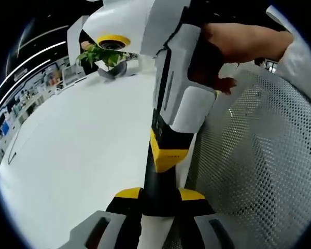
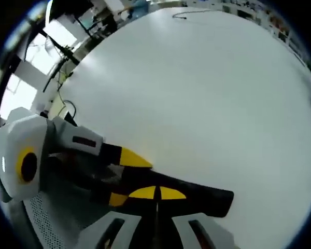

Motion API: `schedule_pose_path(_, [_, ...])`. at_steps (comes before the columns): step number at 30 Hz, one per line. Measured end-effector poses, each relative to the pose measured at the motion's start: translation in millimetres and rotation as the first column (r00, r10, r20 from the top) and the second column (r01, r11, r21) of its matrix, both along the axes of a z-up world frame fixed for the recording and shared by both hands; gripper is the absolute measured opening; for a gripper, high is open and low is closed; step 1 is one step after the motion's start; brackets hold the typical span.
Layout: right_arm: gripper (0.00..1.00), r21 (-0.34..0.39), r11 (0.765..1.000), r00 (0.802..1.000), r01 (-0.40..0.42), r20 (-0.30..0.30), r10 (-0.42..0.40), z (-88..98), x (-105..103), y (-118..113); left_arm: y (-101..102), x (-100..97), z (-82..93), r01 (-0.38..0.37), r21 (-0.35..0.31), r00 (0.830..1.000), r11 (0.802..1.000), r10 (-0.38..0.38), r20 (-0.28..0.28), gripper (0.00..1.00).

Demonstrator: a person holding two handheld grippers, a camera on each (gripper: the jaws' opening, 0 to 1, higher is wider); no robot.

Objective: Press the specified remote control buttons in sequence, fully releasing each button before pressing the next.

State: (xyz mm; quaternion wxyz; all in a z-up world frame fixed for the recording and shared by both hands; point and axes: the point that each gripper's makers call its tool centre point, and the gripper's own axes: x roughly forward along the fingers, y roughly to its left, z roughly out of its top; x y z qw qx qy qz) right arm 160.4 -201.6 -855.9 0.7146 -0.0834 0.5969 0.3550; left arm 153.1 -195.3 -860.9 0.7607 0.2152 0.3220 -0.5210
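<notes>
White surface (image 2: 207,93), plant (image 1: 101,54) at 11 o'clock; left gripper (image 1: 159,194) pinching black remote (image 2: 212,199), apparently steadying it; right gripper (image 2: 156,193) pressed together, likely as pressing tip

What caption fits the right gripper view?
Right gripper shut on a black remote control over the white table, left gripper alongside.

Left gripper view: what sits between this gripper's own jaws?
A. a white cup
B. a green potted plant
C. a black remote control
C: the black remote control runs up from between the yellow-tipped jaws of the left gripper, over the white table.
</notes>
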Motion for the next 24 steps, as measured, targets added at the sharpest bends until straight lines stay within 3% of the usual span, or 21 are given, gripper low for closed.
schedule_pose_path(2, [0.00,-0.006,0.997,0.996,-0.075,0.056,0.075,0.2,0,0,0,0.3,-0.4,0.000,0.001,1.000,1.000,0.000,0.000,0.25])
schedule_pose_path(7, [0.00,0.037,0.991,0.986,-0.126,0.117,0.121,1.2,-2,-1,0,0.2,-0.2,-0.008,0.002,1.000,1.000,0.008,-0.004,0.25])
schedule_pose_path(14, [0.00,0.079,0.995,0.993,-0.069,0.099,0.061,1.8,0,-1,0,0.3,-0.3,-0.008,0.002,1.000,1.000,0.008,-0.004,0.25])
schedule_pose_path(17, [0.00,0.071,0.996,0.998,-0.061,0.029,0.059,1.7,-3,-6,0,0.3,-0.7,-0.006,0.004,1.000,1.000,0.006,-0.003,0.24])
schedule_pose_path(18, [0.00,0.080,0.994,0.997,-0.073,0.033,0.071,3.5,-3,-7,0,0.3,-0.7,-0.005,0.006,1.000,1.000,0.005,-0.003,0.24])
schedule_pose_path(21, [0.00,0.144,0.989,0.990,-0.035,0.139,0.015,16.5,10,-11,0,0.3,-0.7,-0.004,0.008,1.000,1.000,0.004,-0.002,0.24])
schedule_pose_path(24, [0.00,0.216,0.976,0.978,0.013,0.201,-0.058,35.3,16,-17,0,0.4,-0.8,-0.004,0.011,1.000,1.000,0.004,-0.002,0.24])
